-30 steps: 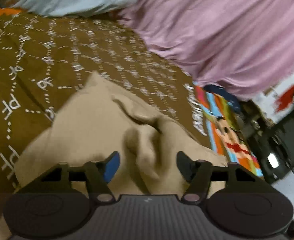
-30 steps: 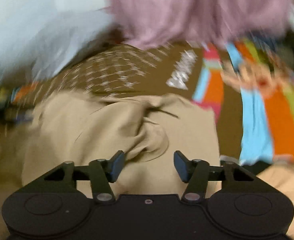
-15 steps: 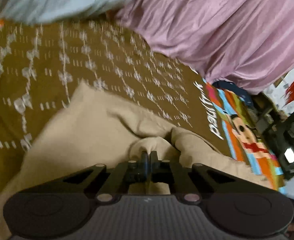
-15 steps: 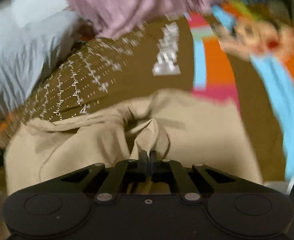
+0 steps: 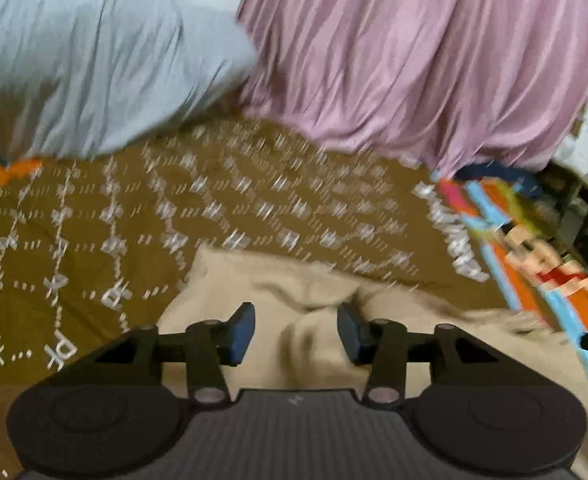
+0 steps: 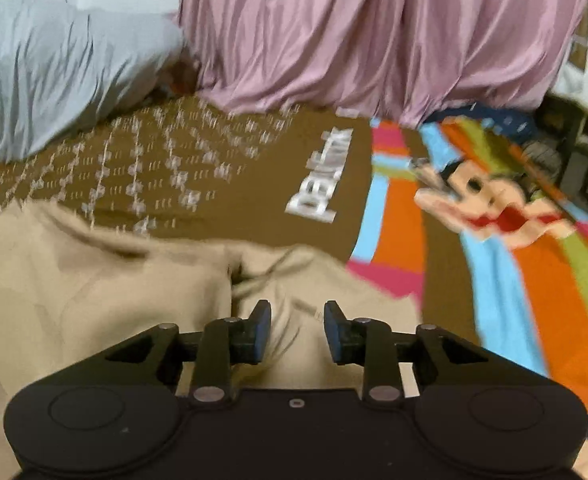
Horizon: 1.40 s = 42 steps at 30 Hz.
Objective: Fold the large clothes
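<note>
Beige garment [image 5: 253,280] lies rumpled on the brown patterned bedspread [image 5: 93,216]. Left claw [image 5: 296,334] is opening over a raised fold, seemingly untouched amid the blur. Right claw [image 6: 298,330] is opening too, its pads apart above the cloth.

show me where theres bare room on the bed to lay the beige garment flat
Free: brown bedspread between beige garment, grey pillow and pink curtain; also the striped cartoon part to the right. Crowded: near edge, under the bunched garment.
</note>
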### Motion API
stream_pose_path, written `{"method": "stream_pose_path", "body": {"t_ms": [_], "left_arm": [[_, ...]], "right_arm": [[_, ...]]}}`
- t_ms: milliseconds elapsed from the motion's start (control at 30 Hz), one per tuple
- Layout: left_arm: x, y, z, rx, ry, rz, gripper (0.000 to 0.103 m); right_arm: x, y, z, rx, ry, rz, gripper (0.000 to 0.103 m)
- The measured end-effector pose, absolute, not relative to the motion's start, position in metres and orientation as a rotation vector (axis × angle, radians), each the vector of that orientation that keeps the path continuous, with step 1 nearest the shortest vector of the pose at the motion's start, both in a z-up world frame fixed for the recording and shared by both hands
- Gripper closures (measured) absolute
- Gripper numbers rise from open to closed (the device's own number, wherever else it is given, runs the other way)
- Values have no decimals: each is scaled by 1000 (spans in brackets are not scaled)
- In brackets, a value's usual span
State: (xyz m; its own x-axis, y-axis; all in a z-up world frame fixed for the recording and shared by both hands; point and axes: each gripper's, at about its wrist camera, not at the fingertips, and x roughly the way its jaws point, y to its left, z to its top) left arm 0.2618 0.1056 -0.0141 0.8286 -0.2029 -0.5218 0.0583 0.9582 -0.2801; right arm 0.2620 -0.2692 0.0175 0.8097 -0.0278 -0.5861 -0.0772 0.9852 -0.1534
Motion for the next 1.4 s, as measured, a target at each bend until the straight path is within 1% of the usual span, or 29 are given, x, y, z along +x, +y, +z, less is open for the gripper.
{"method": "stream_pose_path", "body": {"t_ms": [67, 100, 133, 233, 267, 300, 400, 500, 667, 733, 767, 800, 833, 900, 967, 1000, 1033, 1067, 1100, 1133, 1200, 1400], "left_arm": [[253, 98, -6, -269, 518, -205, 45], [251, 93, -4, -273, 498, -236, 41], [250, 87, -4, -271, 488, -267, 39], [253, 60, -16, -169, 542, -292, 41], [255, 51, -23, -116, 580, -276, 44], [258, 43, -34, -56, 637, -254, 50], [268, 30, -59, 16, 763, -233, 53], [269, 24, -68, 60, 781, -229, 53], [265, 25, -62, 45, 781, -236, 51], [261, 35, -53, -12, 782, -233, 45], [256, 39, -48, -33, 770, -232, 43], [257, 44, -46, -43, 756, -227, 36], [253, 48, -45, -43, 743, -211, 30], [245, 52, -46, -27, 753, -173, 29], [235, 58, -44, -25, 780, -134, 29], [230, 61, -40, -31, 786, -125, 25], [223, 66, -35, -45, 791, -116, 12], [214, 71, -30, -64, 787, -105, 5], [204, 76, -25, -79, 771, -86, 1], [192, 81, -21, -84, 753, -58, 0], [172, 86, -12, -56, 755, -9, 0], [97, 99, 25, -14, 678, 25, 0]], "right_arm": [[258, -262, 29, -165, 577, 48, 62], [257, -254, 33, -167, 551, 71, 57], [258, -247, 35, -176, 534, 95, 54], [261, -215, 25, -253, 512, 181, 53], [263, -204, 18, -286, 518, 205, 53], [265, -194, 7, -333, 525, 219, 52], [264, -172, -34, -526, 542, 214, 53], [263, -167, -58, -564, 558, 205, 52], [268, -174, -60, -513, 574, 226, 51], [265, -181, -50, -450, 585, 251, 47], [260, -184, -43, -415, 584, 252, 46], [253, -187, -35, -387, 574, 248, 44], [245, -191, -28, -365, 561, 238, 33], [232, -199, -18, -336, 552, 211, 23], [224, -209, -14, -311, 585, 182, 23], [222, -215, -13, -305, 625, 160, 22], [219, -221, -11, -288, 673, 148, 22], [214, -227, -7, -262, 694, 152, 22], [205, -234, -1, -236, 693, 163, 20], [194, -240, 7, -219, 691, 184, 13], [173, -248, 22, -196, 692, 235, 1], [92, -258, 68, -244, 618, 322, 1]]}}
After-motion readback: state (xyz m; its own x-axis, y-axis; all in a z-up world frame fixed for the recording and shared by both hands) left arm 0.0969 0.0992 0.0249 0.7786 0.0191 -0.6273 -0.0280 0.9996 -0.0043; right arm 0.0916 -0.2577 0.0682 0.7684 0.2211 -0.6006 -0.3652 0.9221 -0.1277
